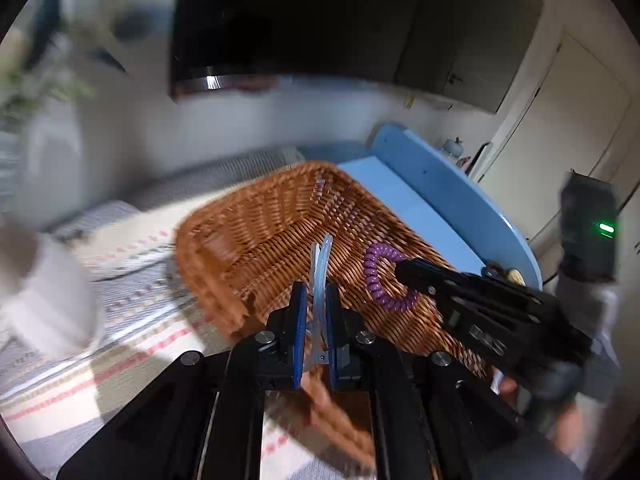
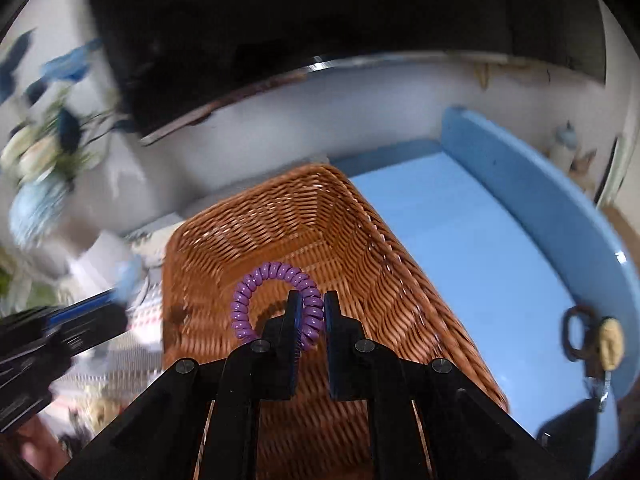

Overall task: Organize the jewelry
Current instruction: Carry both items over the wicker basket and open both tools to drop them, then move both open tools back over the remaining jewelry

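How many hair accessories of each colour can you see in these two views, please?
Purple: 1, the spiral hair tie in the right gripper.
Clear: 1, the hair clip in the left gripper.
Brown: 1, the hair tie with a beige charm on the blue tray.
Total: 3

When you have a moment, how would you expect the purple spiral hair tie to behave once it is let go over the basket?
The purple spiral hair tie keeps its loop shape while pinched in the right gripper, so it looks springy rather than limp. Its thin coils suggest it is light, likely to bounce a little on the wicker basket. The glossy surface may be somewhat slippery.
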Demonstrator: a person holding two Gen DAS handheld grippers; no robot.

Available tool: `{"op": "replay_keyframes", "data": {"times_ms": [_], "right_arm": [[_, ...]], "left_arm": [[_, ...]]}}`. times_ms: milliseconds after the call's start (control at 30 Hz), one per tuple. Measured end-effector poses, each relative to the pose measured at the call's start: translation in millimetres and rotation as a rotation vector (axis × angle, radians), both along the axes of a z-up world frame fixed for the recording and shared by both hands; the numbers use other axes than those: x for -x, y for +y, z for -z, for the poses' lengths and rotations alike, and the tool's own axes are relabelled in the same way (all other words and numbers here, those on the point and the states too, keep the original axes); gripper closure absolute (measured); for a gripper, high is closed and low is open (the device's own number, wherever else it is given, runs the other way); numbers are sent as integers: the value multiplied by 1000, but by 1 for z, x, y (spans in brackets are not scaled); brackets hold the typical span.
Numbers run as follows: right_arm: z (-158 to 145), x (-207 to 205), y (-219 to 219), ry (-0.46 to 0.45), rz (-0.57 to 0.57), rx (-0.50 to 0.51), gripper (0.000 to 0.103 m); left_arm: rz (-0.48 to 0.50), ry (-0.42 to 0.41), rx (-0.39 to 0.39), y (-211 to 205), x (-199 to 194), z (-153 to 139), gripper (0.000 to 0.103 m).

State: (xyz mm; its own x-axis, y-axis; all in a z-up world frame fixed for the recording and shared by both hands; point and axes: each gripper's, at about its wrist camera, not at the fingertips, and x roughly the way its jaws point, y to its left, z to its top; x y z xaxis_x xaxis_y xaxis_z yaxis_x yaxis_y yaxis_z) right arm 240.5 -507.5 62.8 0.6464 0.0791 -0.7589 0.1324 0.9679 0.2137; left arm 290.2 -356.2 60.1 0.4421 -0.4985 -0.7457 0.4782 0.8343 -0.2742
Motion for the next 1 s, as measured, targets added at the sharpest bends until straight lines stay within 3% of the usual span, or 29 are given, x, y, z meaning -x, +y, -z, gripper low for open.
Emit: {"op": "replay_keyframes", "data": {"times_ms": [167, 200, 267, 333, 400, 567, 767, 900, 1000], "right_arm": [[10, -9, -9, 24, 5, -32, 91], [10, -10, -10, 27, 6, -41, 90], [10, -9, -13, 29, -4, -72, 87], [6, -2, -16, 14, -2, -97, 75], [-2, 7, -16, -5, 1, -96, 75], [-32, 44, 7, -61, -62, -64, 75], [-66, 110, 77, -160, -207, 24, 73], [-60, 144, 126, -187, -312, 43, 56], [-42, 162, 159, -198, -371, 58, 54]], "left_arm": [[18, 2, 30, -6, -12, 19, 95], [19, -1, 38, -6, -12, 20, 92], [10, 17, 66, 1, -10, 17, 72], [2, 20, 96, 10, -2, 12, 70], [-1, -3, 87, 18, 11, 4, 70], [3, -96, 74, 51, 71, -34, 68], [-18, -199, 87, 109, 159, -67, 64], [-111, -248, 97, 169, 215, -71, 49], [-223, -289, 77, 221, 251, -59, 44]]}}
